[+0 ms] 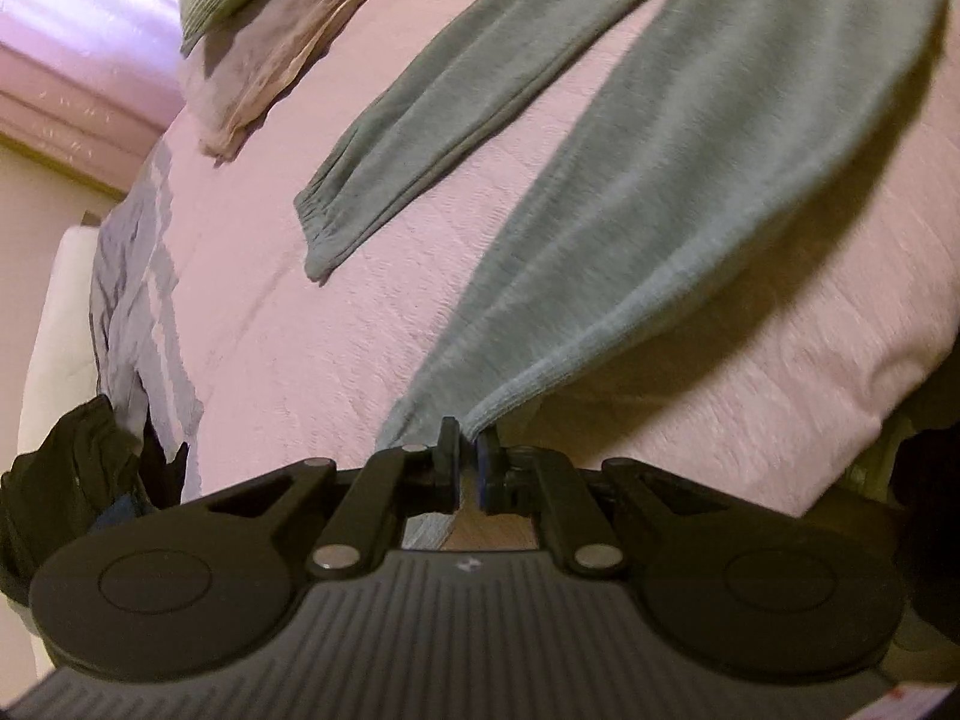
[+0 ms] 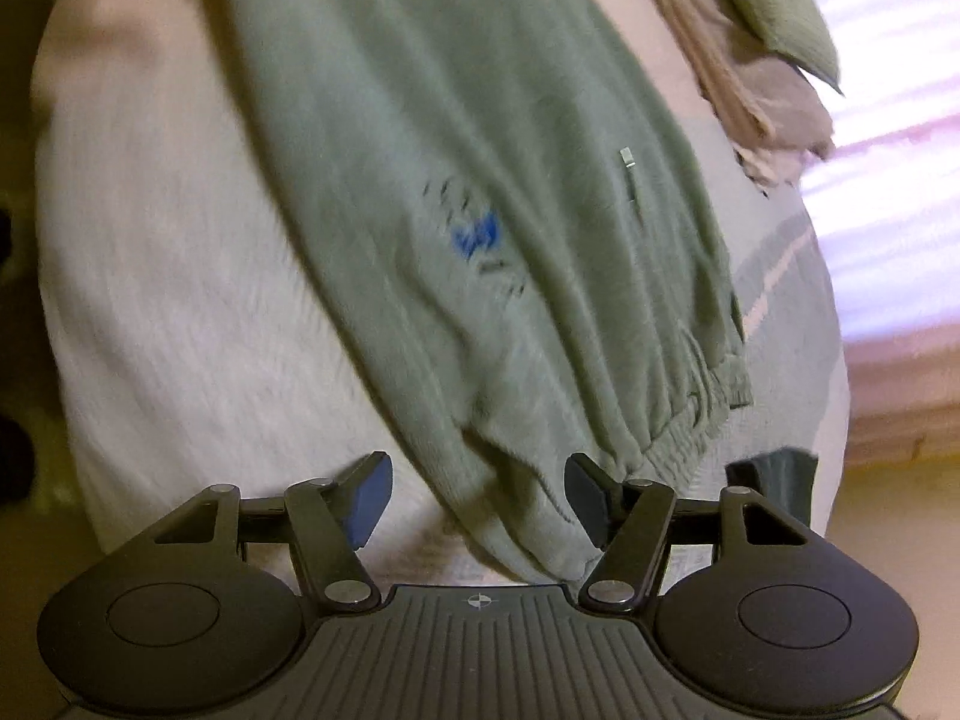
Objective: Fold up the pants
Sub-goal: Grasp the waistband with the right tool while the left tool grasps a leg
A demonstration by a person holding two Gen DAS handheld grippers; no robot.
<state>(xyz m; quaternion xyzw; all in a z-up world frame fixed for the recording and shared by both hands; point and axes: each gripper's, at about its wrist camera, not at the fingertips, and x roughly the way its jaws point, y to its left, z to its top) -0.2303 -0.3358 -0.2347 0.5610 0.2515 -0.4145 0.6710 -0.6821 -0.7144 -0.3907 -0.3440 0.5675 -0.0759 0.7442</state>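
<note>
The green pants lay spread on the bed. The left hand-held gripper pinched the near leg's cuff, that leg stretching away toward one o'clock. The right hand-held gripper was spread wide around the waistband corner at twelve o'clock, its pads not yet touching the cloth.

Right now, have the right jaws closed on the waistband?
No: the right gripper stands open, its jaws apart on either side of the pants' waistband corner.
</note>
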